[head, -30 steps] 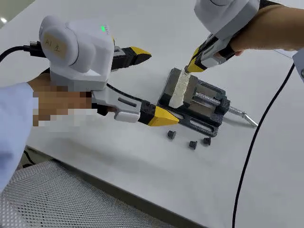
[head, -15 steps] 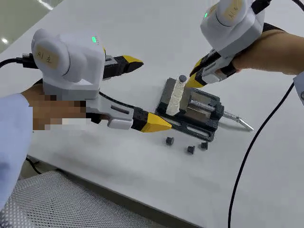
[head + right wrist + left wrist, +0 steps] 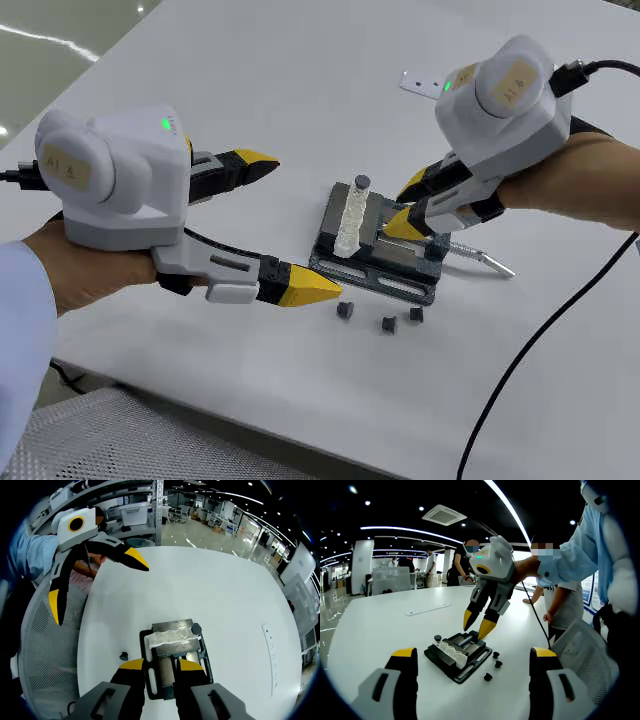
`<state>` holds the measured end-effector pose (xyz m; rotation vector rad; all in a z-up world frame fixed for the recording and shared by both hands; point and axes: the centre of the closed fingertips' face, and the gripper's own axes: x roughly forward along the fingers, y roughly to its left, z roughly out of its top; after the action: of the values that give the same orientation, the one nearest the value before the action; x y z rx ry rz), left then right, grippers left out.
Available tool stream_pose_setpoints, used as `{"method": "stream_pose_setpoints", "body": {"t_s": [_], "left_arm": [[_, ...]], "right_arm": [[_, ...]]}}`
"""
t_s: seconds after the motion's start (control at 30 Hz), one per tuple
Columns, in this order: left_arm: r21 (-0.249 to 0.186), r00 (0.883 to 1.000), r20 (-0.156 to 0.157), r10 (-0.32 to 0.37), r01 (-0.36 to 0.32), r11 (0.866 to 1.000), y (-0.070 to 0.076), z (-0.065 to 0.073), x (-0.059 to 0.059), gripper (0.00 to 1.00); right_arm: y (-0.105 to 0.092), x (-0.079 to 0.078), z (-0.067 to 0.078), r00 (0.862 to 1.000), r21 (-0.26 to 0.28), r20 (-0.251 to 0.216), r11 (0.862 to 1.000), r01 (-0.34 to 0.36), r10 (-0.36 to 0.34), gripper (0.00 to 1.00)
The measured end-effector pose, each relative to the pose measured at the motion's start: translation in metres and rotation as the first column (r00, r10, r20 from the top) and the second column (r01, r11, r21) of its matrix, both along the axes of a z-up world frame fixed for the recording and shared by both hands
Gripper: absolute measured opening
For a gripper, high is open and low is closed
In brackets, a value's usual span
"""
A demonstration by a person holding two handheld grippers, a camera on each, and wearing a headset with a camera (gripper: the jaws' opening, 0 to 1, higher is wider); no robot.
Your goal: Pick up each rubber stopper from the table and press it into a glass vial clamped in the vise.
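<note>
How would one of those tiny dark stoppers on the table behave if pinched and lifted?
The stopper looks tiny beside the vise, so it is probably very light. It sits squat on the table, so it seems unlikely to roll, though a clumsy nudge might flick it away.

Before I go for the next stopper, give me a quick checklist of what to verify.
1. Three small dark rubber stoppers loose on the white table, in front of the black bench vise: ok.
2. Row of clear glass vials clamped in the vise: ok.
3. Dark stopper in the end vial fully seated: cannot tell.
4. Left hand-held gripper open wide and empty: ok.
5. Right hand-held gripper empty, jaws apart, held over the vise: ok.
</note>
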<state>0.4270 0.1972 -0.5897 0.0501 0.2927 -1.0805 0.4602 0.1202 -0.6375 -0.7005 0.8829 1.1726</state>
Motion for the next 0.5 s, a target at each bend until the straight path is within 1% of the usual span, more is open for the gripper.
{"method": "stream_pose_setpoints", "body": {"t_s": [0.1,0.17,0.33,0.5], "left_arm": [[-0.010,1.000,0.001,-0.007,0.007,1.000,-0.001,0.001,-0.006,0.90],[-0.011,1.000,0.001,-0.010,0.010,1.000,-0.002,0.002,-0.009,0.90],[-0.003,1.000,0.007,-0.012,0.012,1.000,-0.004,0.003,-0.014,0.89],[-0.008,1.000,0.020,-0.010,0.010,1.000,-0.006,0.008,-0.017,0.88]], "right_arm": [[-0.009,-0.015,-0.004,1.000,0.012,-0.004,1.000,0.017,-0.017,0.20],[-0.013,-0.024,-0.007,0.999,0.027,-0.018,0.999,0.033,-0.033,0.20],[-0.025,-0.036,-0.012,0.997,0.053,-0.024,0.996,0.073,-0.071,0.20],[-0.033,-0.046,-0.017,0.994,0.084,-0.026,0.991,0.104,-0.102,0.20]]}}
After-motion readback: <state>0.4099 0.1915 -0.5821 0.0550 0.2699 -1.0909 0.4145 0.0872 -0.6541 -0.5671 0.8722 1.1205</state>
